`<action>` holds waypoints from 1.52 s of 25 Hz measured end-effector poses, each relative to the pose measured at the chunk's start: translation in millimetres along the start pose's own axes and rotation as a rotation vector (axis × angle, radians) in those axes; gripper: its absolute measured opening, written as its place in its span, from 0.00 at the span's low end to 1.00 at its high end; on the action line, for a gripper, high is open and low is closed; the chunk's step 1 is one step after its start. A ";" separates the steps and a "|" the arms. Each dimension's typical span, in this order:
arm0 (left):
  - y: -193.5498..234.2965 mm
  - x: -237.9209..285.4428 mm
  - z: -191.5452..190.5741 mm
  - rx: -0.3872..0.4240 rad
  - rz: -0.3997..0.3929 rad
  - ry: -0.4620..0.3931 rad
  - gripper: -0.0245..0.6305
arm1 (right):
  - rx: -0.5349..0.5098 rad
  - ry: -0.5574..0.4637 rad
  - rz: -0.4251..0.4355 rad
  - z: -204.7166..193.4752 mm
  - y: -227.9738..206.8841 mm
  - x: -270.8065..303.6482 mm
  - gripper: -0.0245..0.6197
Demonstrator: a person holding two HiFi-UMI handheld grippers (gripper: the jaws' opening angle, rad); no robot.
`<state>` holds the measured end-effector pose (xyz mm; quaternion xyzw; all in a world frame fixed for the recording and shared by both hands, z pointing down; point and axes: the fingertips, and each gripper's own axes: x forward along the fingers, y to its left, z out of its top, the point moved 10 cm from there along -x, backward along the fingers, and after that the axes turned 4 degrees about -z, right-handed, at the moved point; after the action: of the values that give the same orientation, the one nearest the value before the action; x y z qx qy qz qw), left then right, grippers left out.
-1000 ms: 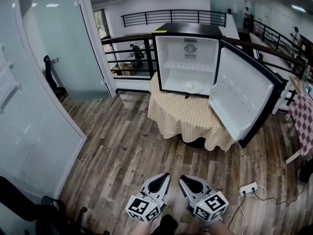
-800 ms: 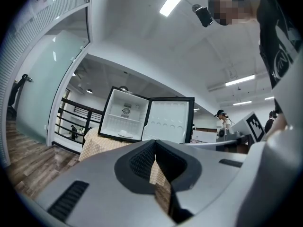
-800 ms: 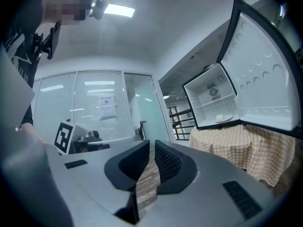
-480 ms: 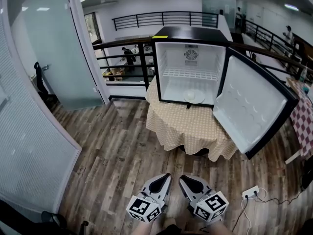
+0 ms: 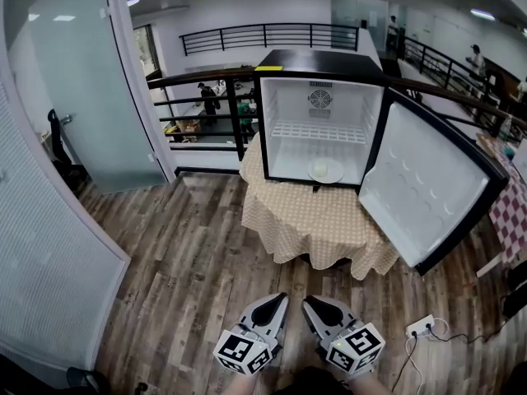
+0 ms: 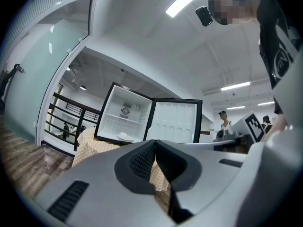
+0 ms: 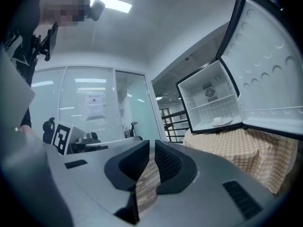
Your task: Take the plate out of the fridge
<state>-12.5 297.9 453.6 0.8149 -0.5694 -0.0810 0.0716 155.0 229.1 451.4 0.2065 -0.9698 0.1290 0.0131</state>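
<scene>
An open office floor with wood-plank flooring [image 5: 189,245] fills the head view. A frosted glass partition [image 5: 66,81] runs down the 9 o'clock side and a black railing [image 5: 247,35] crosses the far edge at 12 o'clock. Just right of centre, a small black fridge [image 5: 321,56] stands on a round table [image 5: 313,212] draped in a checked cloth, probably to bring its cabinet up to reaching height. Its door [image 5: 420,188] is swung fully out toward 3 o'clock, so the white interior is open to a straight approach. The plate [image 5: 325,169] lies flat on the fridge floor under the wire shelf, near the front lip and slightly toward the door side. It appears to carry something pale, too small to identify. A white power strip [image 5: 420,322] lies on the flooring at 4 o'clock.

Both grippers sit low at 6 o'clock, side by side and well apart from the table, pointed at the fridge as if lined up for the walk in. The left gripper [image 5: 276,301] is clenched, pads meeting at the tips with nothing between them. The right gripper [image 5: 311,301] is all but closed too, with only a thin slit between its pads, and it holds nothing. The plate is not yet reached.
</scene>
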 end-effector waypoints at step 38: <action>145.2 180.9 19.7 -0.027 -0.087 0.049 0.05 | 0.033 0.014 -0.037 49.6 -144.7 165.8 0.12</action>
<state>-88.5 77.9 455.5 0.8396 -0.5304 -0.0718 0.0929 63.2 23.1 452.0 0.2237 -0.9635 0.1459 0.0187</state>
